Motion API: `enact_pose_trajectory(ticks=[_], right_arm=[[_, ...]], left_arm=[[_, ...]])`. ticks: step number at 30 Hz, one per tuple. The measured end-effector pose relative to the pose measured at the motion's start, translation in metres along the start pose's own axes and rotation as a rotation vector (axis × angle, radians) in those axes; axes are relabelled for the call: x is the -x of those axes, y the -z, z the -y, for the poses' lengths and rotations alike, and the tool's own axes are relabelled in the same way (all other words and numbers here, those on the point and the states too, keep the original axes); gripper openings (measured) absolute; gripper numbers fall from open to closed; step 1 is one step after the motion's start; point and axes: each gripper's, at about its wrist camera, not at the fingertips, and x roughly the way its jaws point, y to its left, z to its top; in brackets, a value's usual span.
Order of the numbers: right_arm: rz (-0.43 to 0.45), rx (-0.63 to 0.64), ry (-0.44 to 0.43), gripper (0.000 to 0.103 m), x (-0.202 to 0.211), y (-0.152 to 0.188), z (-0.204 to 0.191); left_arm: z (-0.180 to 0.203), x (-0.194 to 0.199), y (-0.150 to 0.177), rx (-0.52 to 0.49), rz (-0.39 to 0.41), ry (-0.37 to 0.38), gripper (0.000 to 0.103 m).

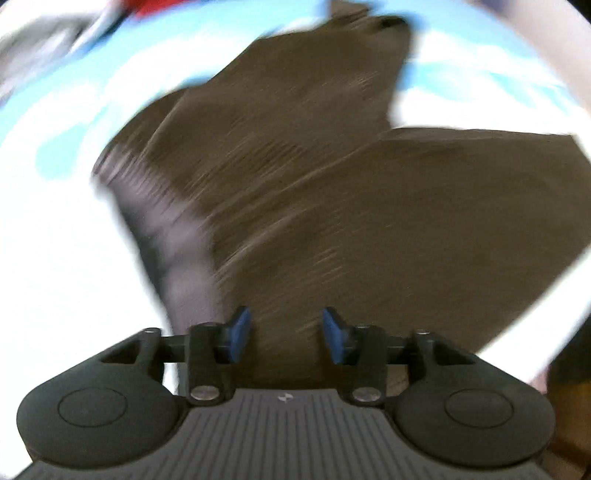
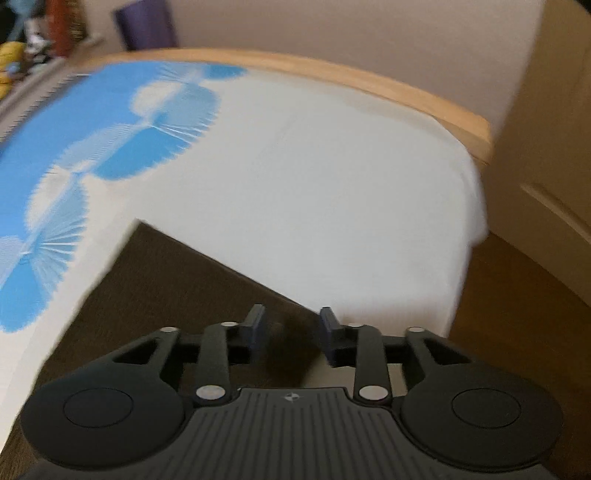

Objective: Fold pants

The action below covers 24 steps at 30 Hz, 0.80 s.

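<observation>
Brown pants lie spread on a bed with a white and blue patterned sheet; the left wrist view is blurred. My left gripper hangs over the near part of the pants, its blue pads apart with nothing pinched. In the right wrist view a straight-edged corner of the pants lies on the white part of the sheet. My right gripper sits just above that edge, jaws apart, the pads not pressing on the cloth.
A wooden bed frame curves round the mattress's far side. A cream door and wooden floor lie to the right. A purple object and clutter stand beyond the bed. Something red lies at the far edge.
</observation>
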Motion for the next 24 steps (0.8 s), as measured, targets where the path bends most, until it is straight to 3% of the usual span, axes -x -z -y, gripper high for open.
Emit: enact_pose_trajectory(ticks=[2, 3, 5, 6, 7, 10, 15, 17, 19, 24], right_arm=[[-0.013, 0.043, -0.063, 0.04, 0.0, 0.002, -0.01], [-0.03, 0.061, -0.088, 0.041, -0.002, 0.004, -0.016], [-0.07, 0.08, -0.113, 0.041, -0.006, 0.008, -0.025], [-0.089, 0.076, -0.125, 0.041, -0.009, 0.009, -0.027], [-0.102, 0.069, -0.139, 0.041, -0.01, 0.008, -0.027], [-0.107, 0.067, -0.15, 0.041, -0.011, 0.006, -0.038], [-0.102, 0.09, -0.16, 0.041, -0.003, 0.012, -0.046], [-0.103, 0.09, -0.161, 0.041, -0.002, 0.012, -0.049], [-0.104, 0.09, -0.162, 0.041, -0.001, 0.012, -0.051], [-0.101, 0.112, -0.167, 0.041, 0.004, 0.015, -0.066]], left_arm=[[-0.004, -0.028, 0.007, -0.008, -0.144, -0.057, 0.026], [0.002, -0.032, 0.012, -0.07, -0.151, -0.073, 0.025], [0.004, -0.024, 0.007, -0.054, -0.097, -0.08, 0.026], [-0.001, -0.017, 0.003, -0.009, -0.051, -0.081, 0.033], [-0.007, -0.012, 0.001, 0.029, -0.011, -0.082, 0.046], [-0.021, -0.015, -0.007, 0.108, 0.005, -0.143, 0.068], [-0.021, -0.038, 0.002, 0.128, -0.084, -0.141, 0.072], [-0.016, -0.037, 0.002, 0.109, -0.07, -0.103, 0.047], [-0.013, -0.033, 0.0, 0.096, -0.059, -0.111, 0.01], [-0.004, -0.007, 0.006, 0.035, -0.032, -0.172, 0.008]])
